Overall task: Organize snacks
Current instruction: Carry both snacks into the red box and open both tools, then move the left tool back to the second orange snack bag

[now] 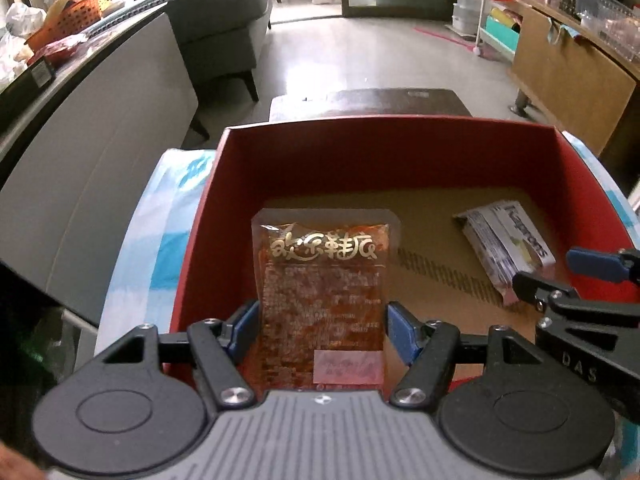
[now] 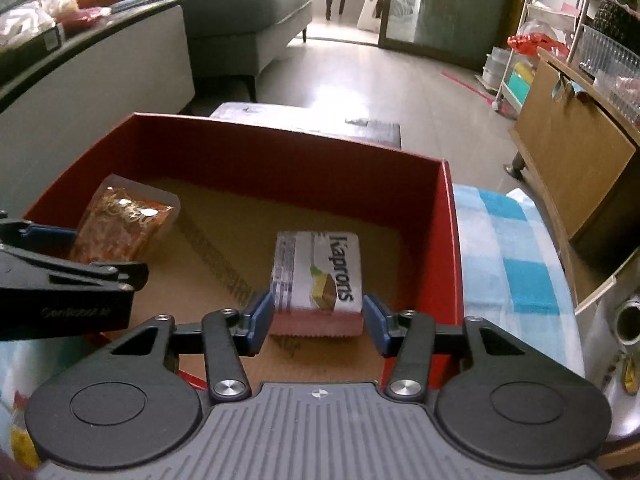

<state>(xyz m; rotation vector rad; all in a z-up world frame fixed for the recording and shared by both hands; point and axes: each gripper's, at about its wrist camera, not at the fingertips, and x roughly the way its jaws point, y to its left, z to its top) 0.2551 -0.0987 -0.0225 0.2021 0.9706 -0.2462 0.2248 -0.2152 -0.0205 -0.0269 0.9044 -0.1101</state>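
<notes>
A red cardboard box (image 1: 240, 168) (image 2: 448, 240) sits on a blue-and-white checked cloth. My left gripper (image 1: 322, 328) holds an orange snack pouch with gold lettering (image 1: 320, 280) between its blue pads, over the box's left half; the pouch also shows in the right wrist view (image 2: 120, 224). My right gripper (image 2: 318, 320) has its pads on both sides of a white Kaprons snack pack (image 2: 320, 276) in the box's right half. That pack also shows in the left wrist view (image 1: 508, 248), with the right gripper's fingers (image 1: 592, 264) at it.
The checked cloth (image 2: 516, 248) covers the table under the box. A grey sofa (image 1: 224, 28) and a cluttered counter (image 1: 52, 40) stand to the left. A wooden cabinet (image 2: 568, 160) and a white shelf rack (image 2: 532, 40) stand to the right.
</notes>
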